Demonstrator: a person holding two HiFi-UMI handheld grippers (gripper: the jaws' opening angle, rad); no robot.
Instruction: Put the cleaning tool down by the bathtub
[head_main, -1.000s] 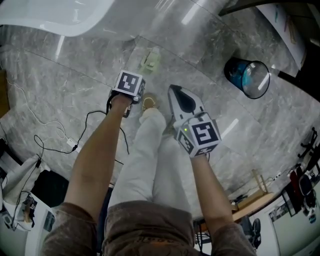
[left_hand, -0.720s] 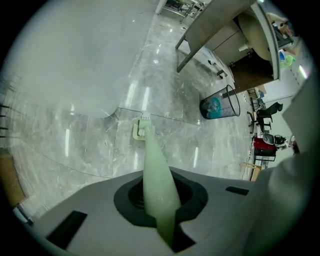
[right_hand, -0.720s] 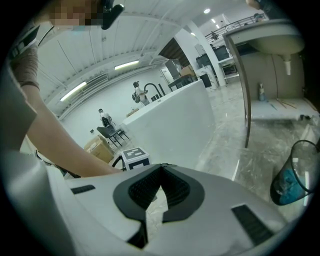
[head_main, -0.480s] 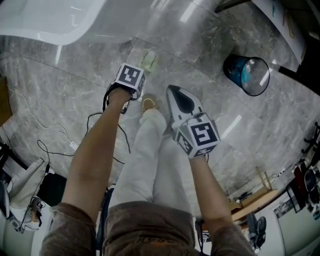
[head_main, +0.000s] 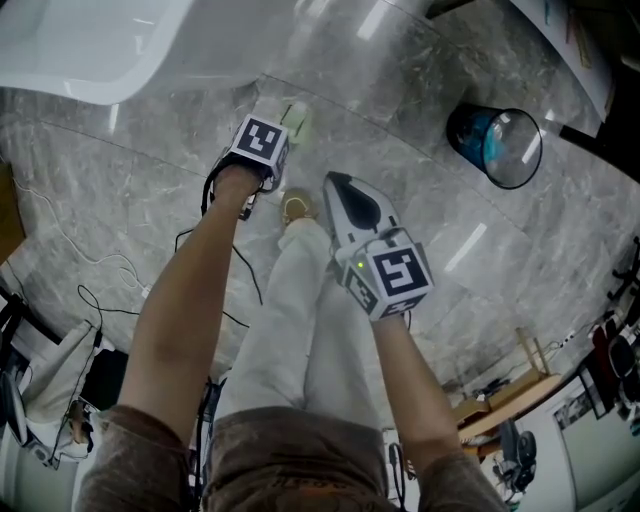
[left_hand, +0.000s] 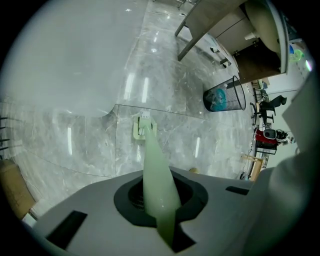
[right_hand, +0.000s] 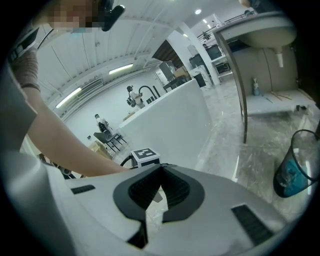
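The cleaning tool (left_hand: 156, 181) is a pale green brush with a long handle, and its small head (left_hand: 143, 128) is low over the marble floor just below the white bathtub (left_hand: 70, 60). My left gripper (left_hand: 159, 197) is shut on the handle and points steeply down. In the head view the brush head (head_main: 296, 118) shows beyond the left gripper (head_main: 274, 150), close to the bathtub (head_main: 80, 45). Whether the head touches the tiles I cannot tell. My right gripper (head_main: 335, 182) hovers to the right over the person's leg, shut and with nothing in it (right_hand: 159, 187).
A wire bin (head_main: 493, 145) with a blue liner stands on the floor at the right; the bin (left_hand: 223, 95) also shows beyond the brush. Black and white cables (head_main: 110, 270) trail over the tiles at the left. The person's shoe (head_main: 297, 207) is just behind the brush.
The left gripper has tipped further toward the tub, and its marker cube now sits closer to the brush head. The right gripper has barely shifted.
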